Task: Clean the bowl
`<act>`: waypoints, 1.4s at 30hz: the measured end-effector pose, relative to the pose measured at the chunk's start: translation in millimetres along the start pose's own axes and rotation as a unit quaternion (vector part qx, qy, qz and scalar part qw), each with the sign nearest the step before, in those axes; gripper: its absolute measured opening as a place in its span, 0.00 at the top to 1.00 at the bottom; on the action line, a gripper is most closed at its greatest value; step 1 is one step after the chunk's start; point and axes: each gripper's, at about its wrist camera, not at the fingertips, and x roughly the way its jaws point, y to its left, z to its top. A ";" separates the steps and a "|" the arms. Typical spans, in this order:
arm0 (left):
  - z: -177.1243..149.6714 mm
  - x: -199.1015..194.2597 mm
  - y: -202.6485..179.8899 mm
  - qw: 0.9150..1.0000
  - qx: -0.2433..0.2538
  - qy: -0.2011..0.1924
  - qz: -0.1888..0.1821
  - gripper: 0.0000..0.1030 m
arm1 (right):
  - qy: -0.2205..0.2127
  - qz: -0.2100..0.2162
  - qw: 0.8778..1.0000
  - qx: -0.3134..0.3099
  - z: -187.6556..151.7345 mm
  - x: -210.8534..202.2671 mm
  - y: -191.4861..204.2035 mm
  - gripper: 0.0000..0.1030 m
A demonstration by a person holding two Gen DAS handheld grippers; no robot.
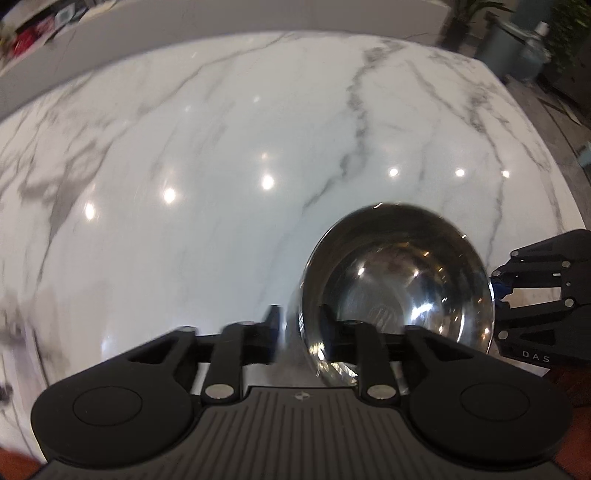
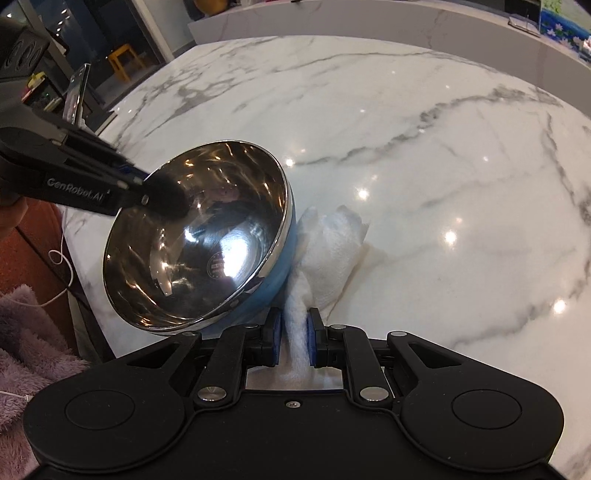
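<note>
A steel bowl (image 2: pixel 195 236) with a blue outside is held tilted above the marble table (image 2: pixel 424 147). My left gripper (image 1: pixel 299 317) is shut on the bowl's rim (image 1: pixel 306 295), one finger inside and one outside; it enters the right wrist view from the left (image 2: pixel 147 192). My right gripper (image 2: pixel 293 332) is shut on a white paper towel (image 2: pixel 328 251), which presses against the bowl's blue outer wall. The right gripper also shows at the right edge of the left wrist view (image 1: pixel 496 291).
The table edge runs close on the left in the right wrist view, with a purple fluffy cloth (image 2: pixel 26 332) and a white cable (image 2: pixel 59 266) below it. A raised counter ledge (image 2: pixel 369 22) borders the far side.
</note>
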 end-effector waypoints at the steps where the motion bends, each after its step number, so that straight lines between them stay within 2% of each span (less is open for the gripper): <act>1: -1.3 -0.6 0.8 1.000 -0.001 0.002 0.000 0.71 | 0.000 -0.001 1.000 -0.002 -0.3 -0.1 0.1 0.87; 4: -5.1 -3.9 0.5 1.000 0.006 -0.001 -0.001 0.72 | 0.002 -0.003 1.000 -0.009 0.6 0.0 0.3 0.87; 7: -5.6 -5.7 -3.4 1.000 0.026 -0.007 0.001 0.83 | 0.005 -0.005 1.000 -0.020 0.7 -9.9 1.7 0.87; 13: -1.1 -3.8 -8.8 0.998 0.057 -0.018 0.008 0.92 | -0.006 -0.013 0.999 -0.035 3.4 -36.4 1.9 0.87; 17: 6.8 -1.4 -11.9 0.997 0.067 -0.027 0.018 0.93 | -0.019 -0.012 0.999 -0.037 10.8 -54.2 0.1 0.87; 21: 10.3 -2.2 -15.1 0.997 0.072 -0.033 0.021 0.94 | -0.013 -0.010 0.999 -0.048 14.7 -52.2 3.0 0.87; 37: 10.9 -2.7 -15.1 0.996 0.071 -0.045 0.009 0.93 | 0.036 0.010 0.998 -0.046 0.0 -5.5 14.9 0.87; 42: 9.7 -3.3 -9.2 0.998 0.050 -0.042 -0.001 0.93 | 0.037 0.010 0.998 -0.040 -2.5 -2.3 15.5 0.87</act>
